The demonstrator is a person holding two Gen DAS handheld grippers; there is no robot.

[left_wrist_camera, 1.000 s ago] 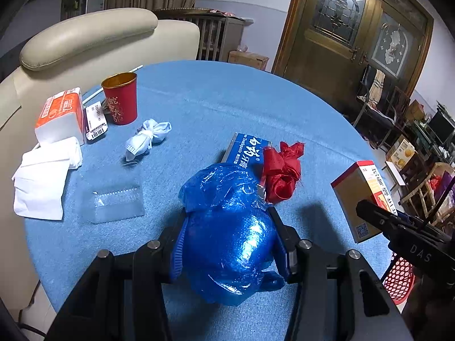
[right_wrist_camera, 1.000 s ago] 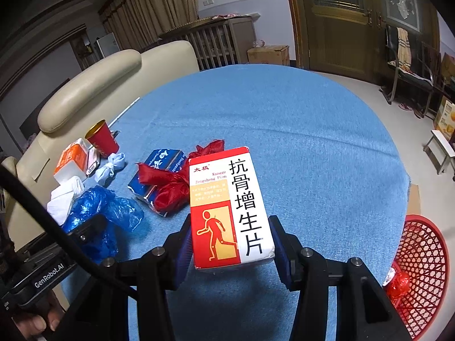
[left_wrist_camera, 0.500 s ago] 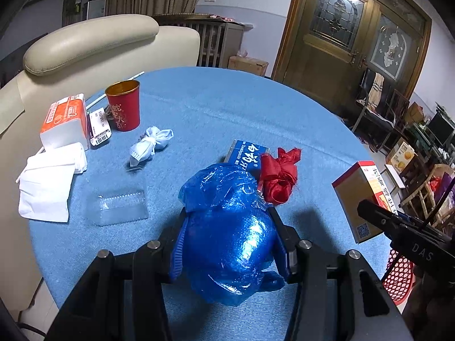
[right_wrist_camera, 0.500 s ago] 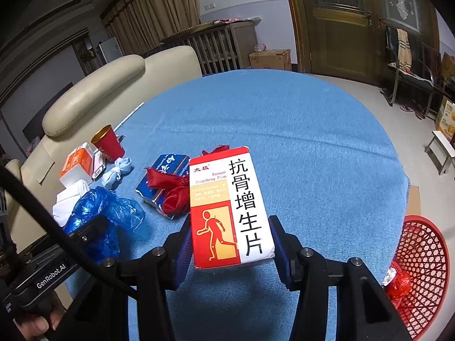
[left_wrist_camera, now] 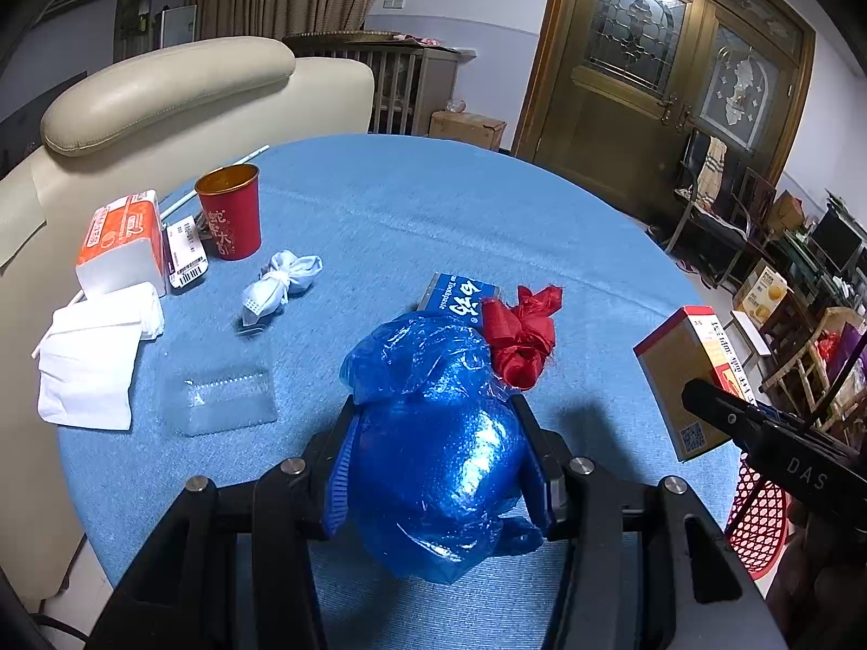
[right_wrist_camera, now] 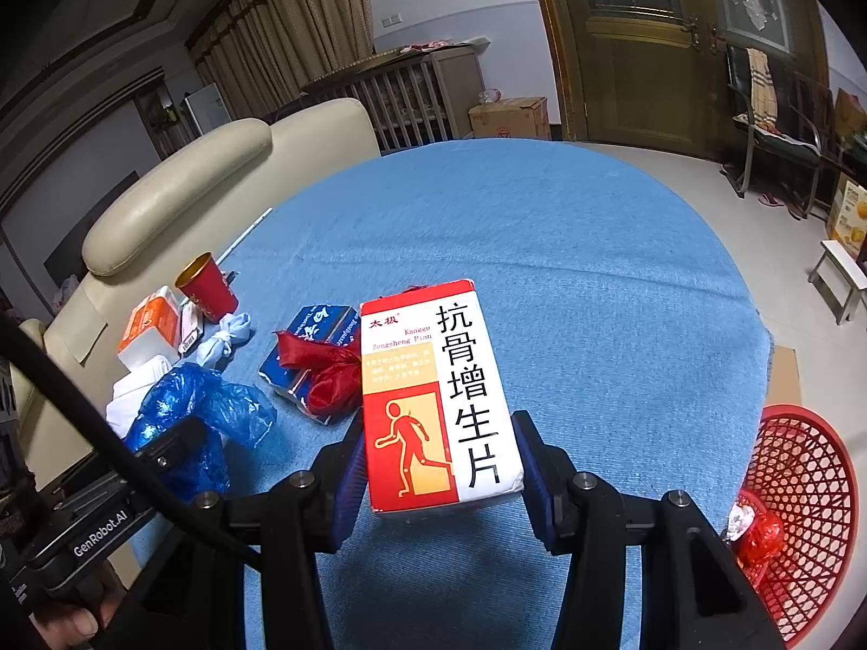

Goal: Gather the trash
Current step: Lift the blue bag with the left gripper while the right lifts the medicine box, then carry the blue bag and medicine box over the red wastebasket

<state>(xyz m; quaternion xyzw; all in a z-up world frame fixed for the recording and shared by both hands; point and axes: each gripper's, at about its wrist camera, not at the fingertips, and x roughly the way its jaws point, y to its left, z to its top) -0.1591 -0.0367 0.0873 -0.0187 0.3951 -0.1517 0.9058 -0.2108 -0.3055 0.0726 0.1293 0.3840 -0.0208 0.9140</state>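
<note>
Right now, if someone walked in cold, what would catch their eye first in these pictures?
The crumpled blue plastic bag clamped in the left gripper, filling the near foreground. Next the red-and-white medicine box held by the right gripper above the blue table, with the red mesh basket below the table's right edge.

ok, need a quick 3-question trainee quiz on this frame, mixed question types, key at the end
1. True or false: the left gripper is empty.
2. What does the right gripper hold? A) red cup B) medicine box C) tissue pack
3. Fill in: the red mesh basket stands on the ____, beside the table.

Key:
1. False; it is shut on the blue plastic bag.
2. B; the medicine box.
3. Floor.
</note>
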